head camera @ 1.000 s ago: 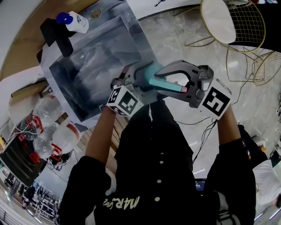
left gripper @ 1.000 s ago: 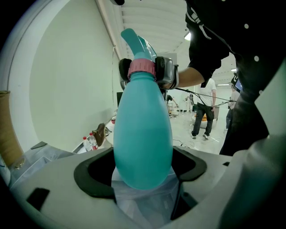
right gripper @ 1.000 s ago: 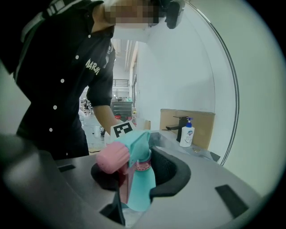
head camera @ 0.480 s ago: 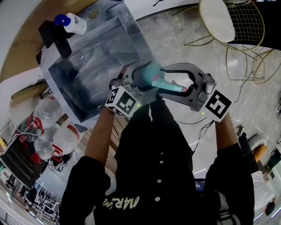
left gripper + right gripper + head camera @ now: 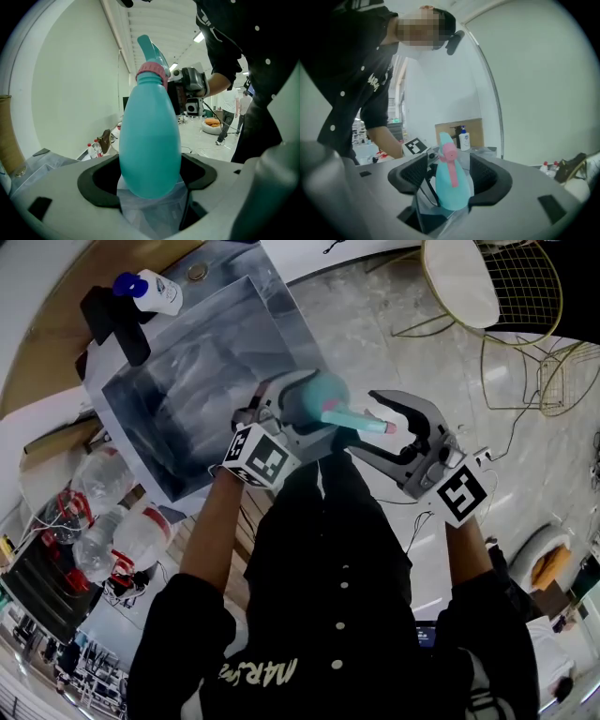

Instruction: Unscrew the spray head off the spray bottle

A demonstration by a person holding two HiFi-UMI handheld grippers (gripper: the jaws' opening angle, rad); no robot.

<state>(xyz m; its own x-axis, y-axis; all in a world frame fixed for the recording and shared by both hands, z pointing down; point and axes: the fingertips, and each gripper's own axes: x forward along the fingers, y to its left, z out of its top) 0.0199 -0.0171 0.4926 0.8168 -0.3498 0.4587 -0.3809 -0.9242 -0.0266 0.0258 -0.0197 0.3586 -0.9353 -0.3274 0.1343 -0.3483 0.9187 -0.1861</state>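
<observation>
nearby, a gold-framed chair (image 5: 459,282) stands on pale marbled floor (image 5: 375,324).

Left gripper (image 5: 295,409) clamps bottle (image 5: 319,392); right gripper (image 5: 384,430) jaws just opening, spray head (image 5: 356,420) between.

Pale marble-look floor (image 5: 375,315) is spreading out below, with a gold wire chair (image 5: 459,282) sitting up top and another wire frame (image 5: 553,381) standing just beside it. A white counter (image 5: 42,413) is curving along the left, carrying clear plastic sheeting (image 5: 187,381) and a pump bottle (image 5: 150,292). Water bottles (image 5: 103,540) are lying lower left. Ceiling lights (image 5: 201,36) are glowing above a pale wall (image 5: 70,93).
</observation>
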